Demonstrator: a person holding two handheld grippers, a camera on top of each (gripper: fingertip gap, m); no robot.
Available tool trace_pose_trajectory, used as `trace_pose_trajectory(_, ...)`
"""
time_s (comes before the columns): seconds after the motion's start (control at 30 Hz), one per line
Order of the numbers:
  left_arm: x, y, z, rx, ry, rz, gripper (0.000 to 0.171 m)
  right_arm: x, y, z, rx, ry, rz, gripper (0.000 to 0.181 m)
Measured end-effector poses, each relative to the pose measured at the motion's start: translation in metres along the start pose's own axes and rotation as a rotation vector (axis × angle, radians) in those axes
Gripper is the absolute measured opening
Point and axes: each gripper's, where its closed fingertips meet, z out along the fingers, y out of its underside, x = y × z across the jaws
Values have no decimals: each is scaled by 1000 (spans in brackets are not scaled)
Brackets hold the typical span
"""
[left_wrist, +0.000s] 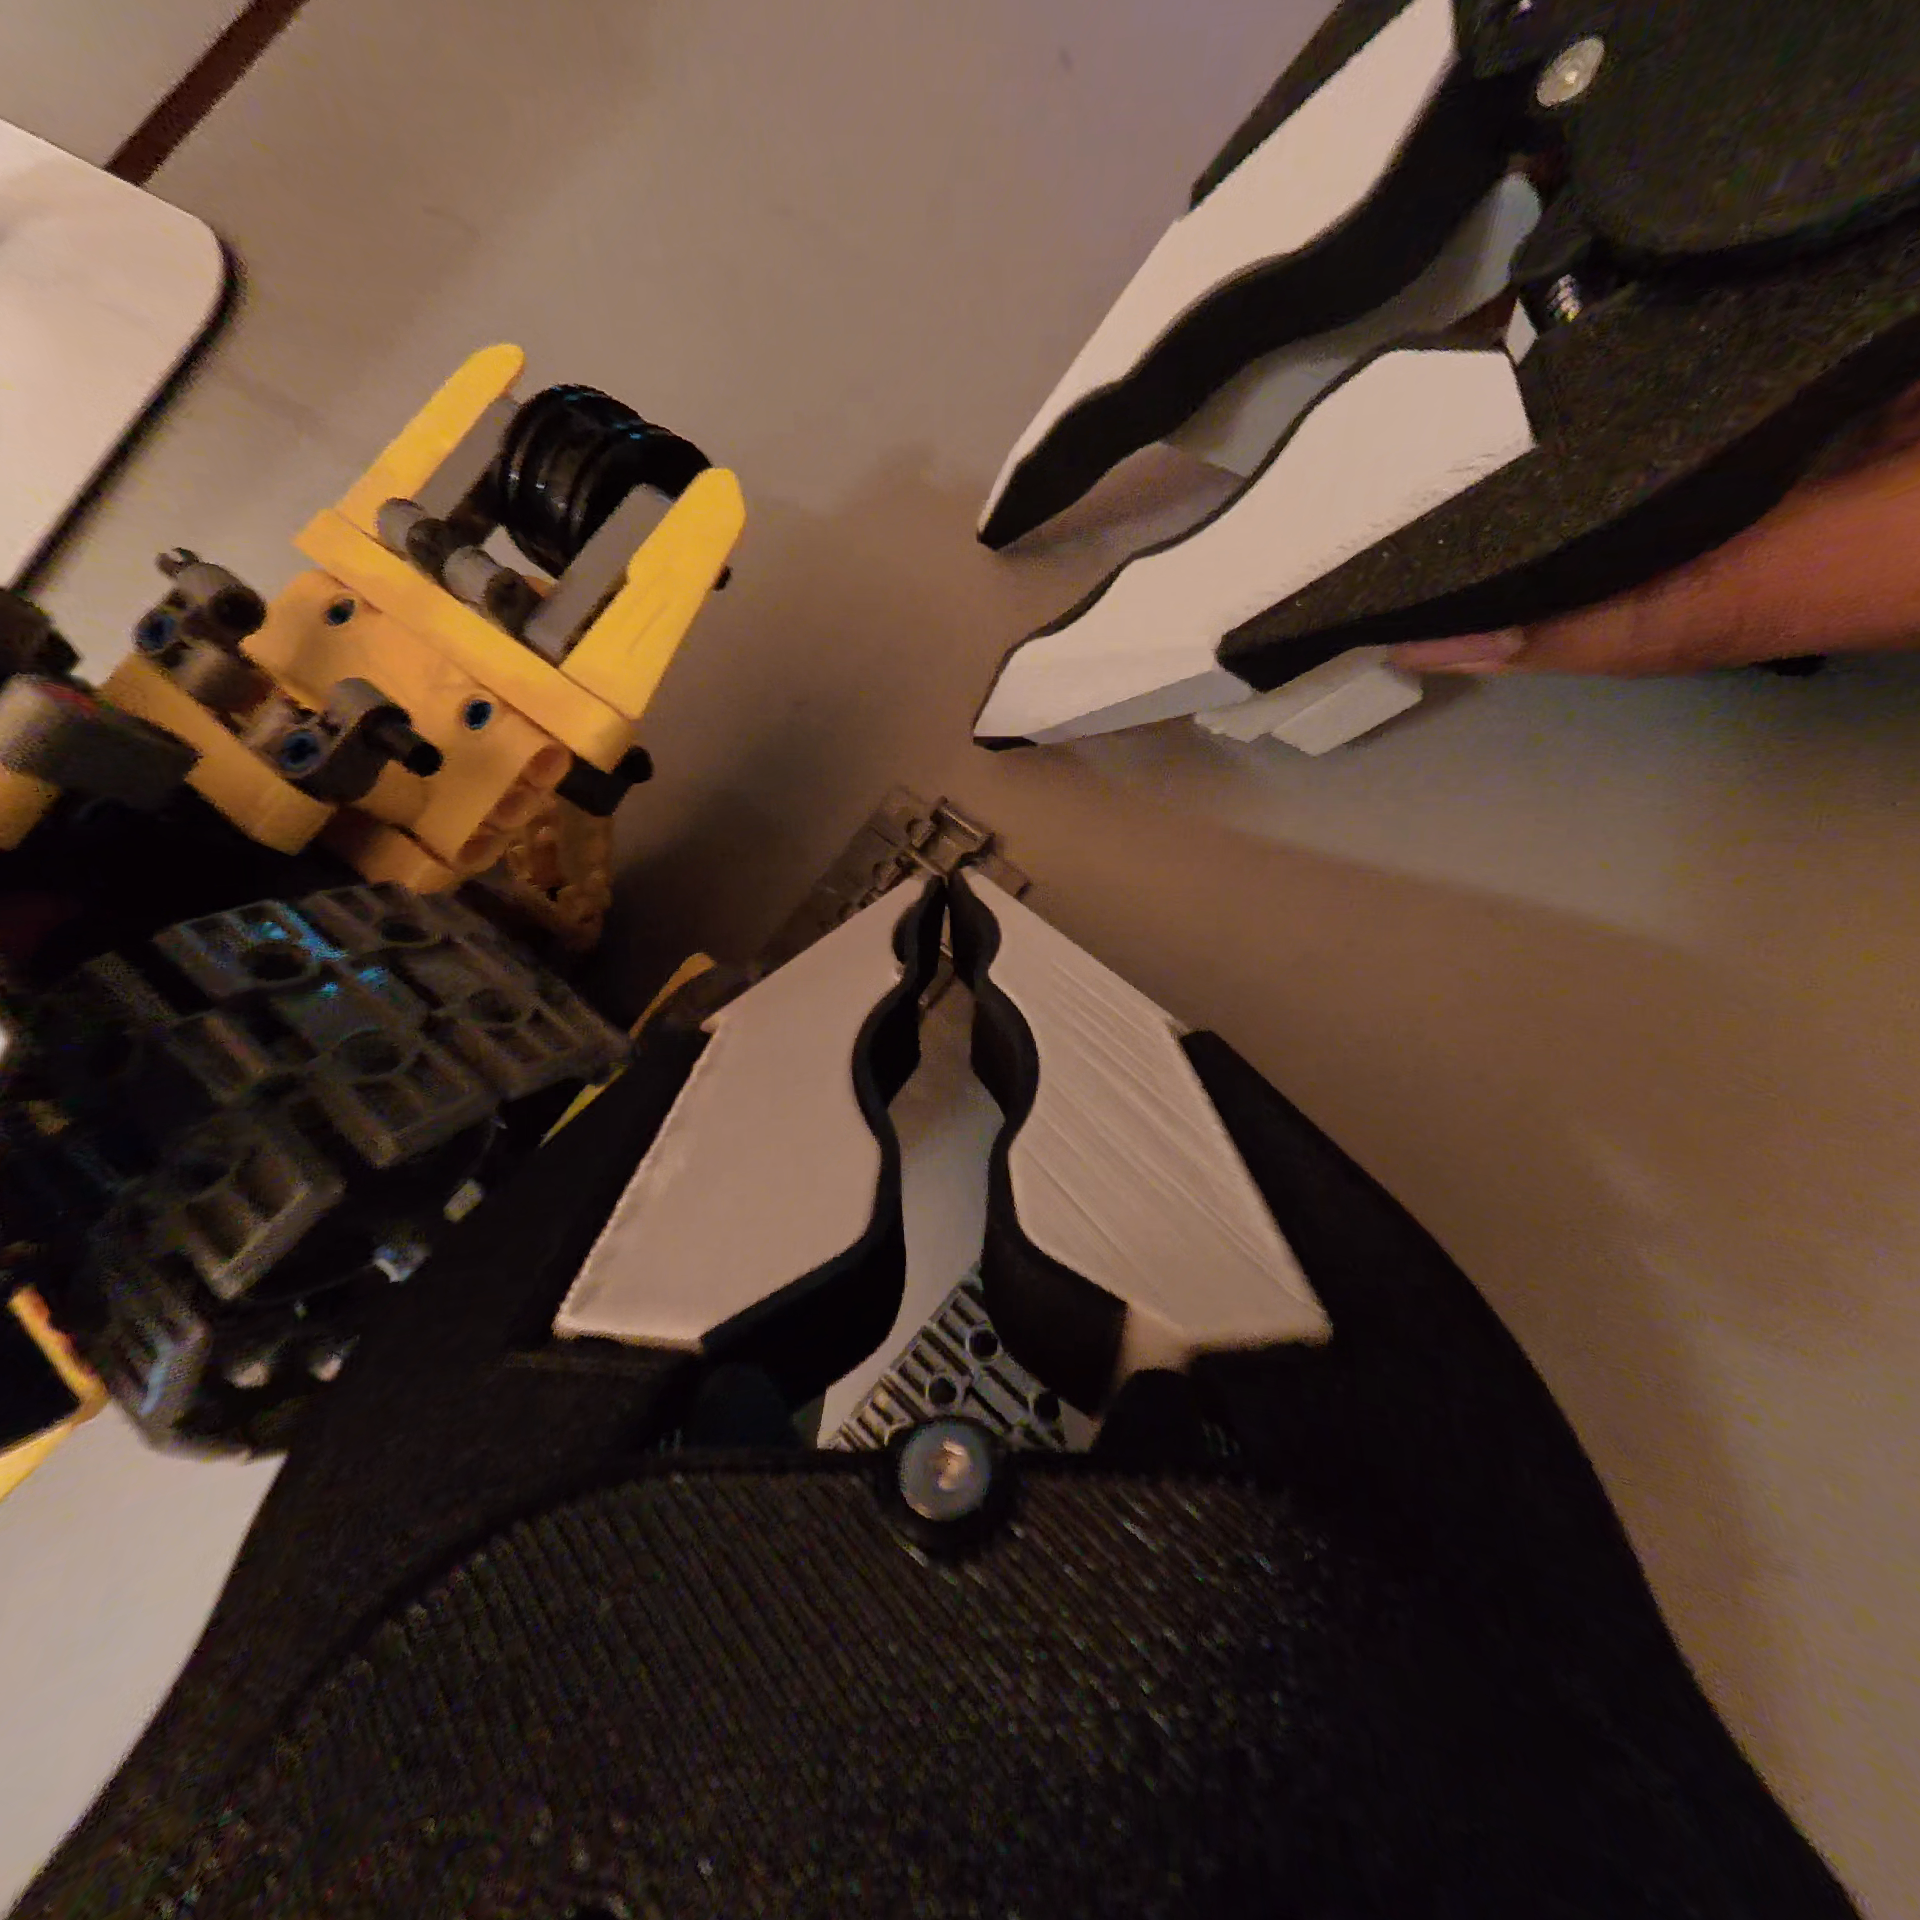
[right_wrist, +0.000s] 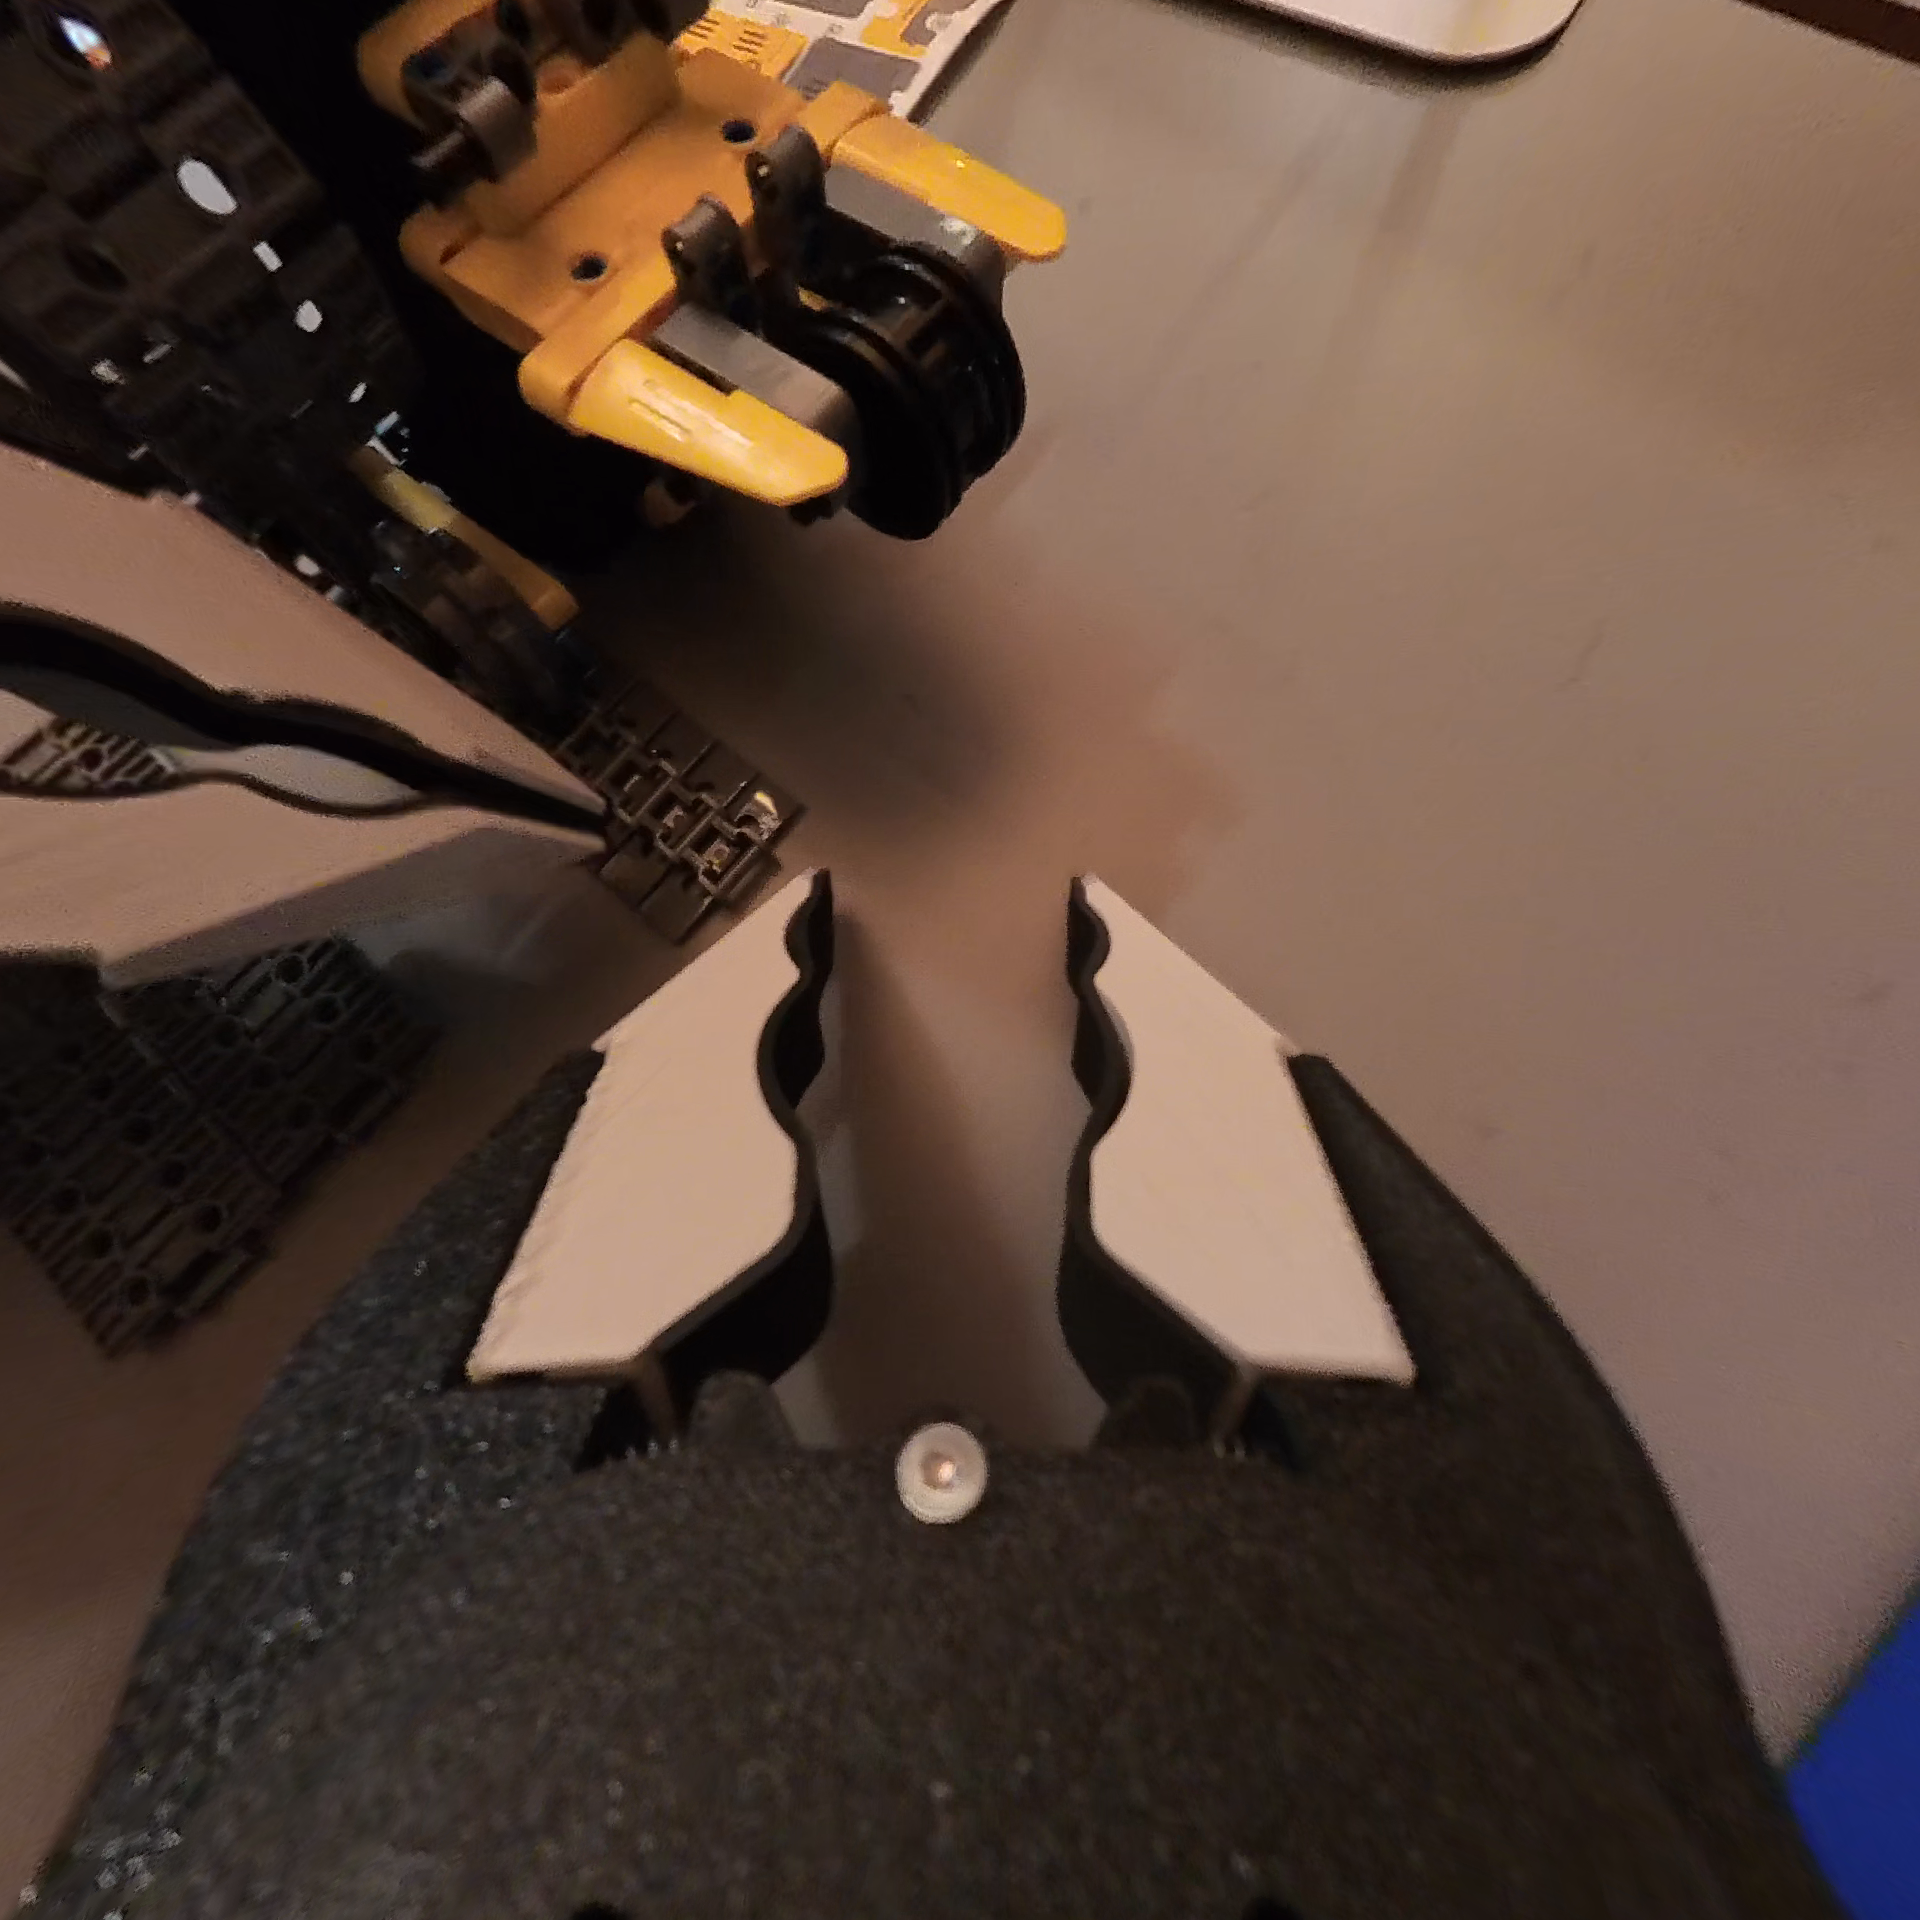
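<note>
My left gripper (left_wrist: 945, 888) is shut, its fingertips pinching a thin rib at the end of a grey track-link strip (left_wrist: 914, 842) that lies on the grey table. More of the strip shows under the fingers (left_wrist: 961, 1361). The right wrist view shows the same grasp from the side, the left fingertips (right_wrist: 561, 805) closed on the strip (right_wrist: 691, 821). My right gripper (right_wrist: 951, 899) is open and empty, just right of the strip's end, over bare table; it also shows in the left wrist view (left_wrist: 982, 639). A yellow and black brick-built machine (left_wrist: 488, 644) (right_wrist: 727, 260) stands beyond.
Wide grey track links (left_wrist: 343, 1039) (right_wrist: 177, 1122) belong to the model at the left. A white rounded board (left_wrist: 94, 312) (right_wrist: 1434, 21) lies at the back. A printed booklet (right_wrist: 862, 52) lies behind the model. A hand (left_wrist: 1714, 613) holds the right gripper.
</note>
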Motion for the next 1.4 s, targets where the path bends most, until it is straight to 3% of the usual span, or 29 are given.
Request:
trace_pose_trajectory(0.1,0,2,7,-21,-32,25,24,4,-1,-1,8,-8,44,48)
trace_pose_trajectory(0.2,1,-2,11,-30,-41,25,36,9,-4,-5,30,1,69,49)
trace_pose_trajectory(0.37,-1,-6,16,-43,-38,3,20,25,-1,-11,24,74,102,50)
trace_pose_trajectory(0.63,-1,3,27,-137,-36,4,19,24,-5,-14,32,95,69,52)
trace_pose_trajectory(0.97,-3,-6,12,-62,-11,-21,14,20,-9,-14,49,79,56,53)
trace_pose_trajectory(1.17,-12,-16,-11,51,-8,-61,10,-8,-17,-12,90,-54,-13,54)
trace_pose_trajectory(1.2,-13,-17,-14,67,-8,-61,1,-15,-19,-11,99,-78,-47,54)
trace_pose_trajectory(1.27,-18,-19,-19,107,-31,-56,0,-32,-21,-9,115,-123,-116,55)
trace_pose_trajectory(1.4,-18,-14,-18,89,-15,-65,0,-50,-10,4,57,-142,-212,51)
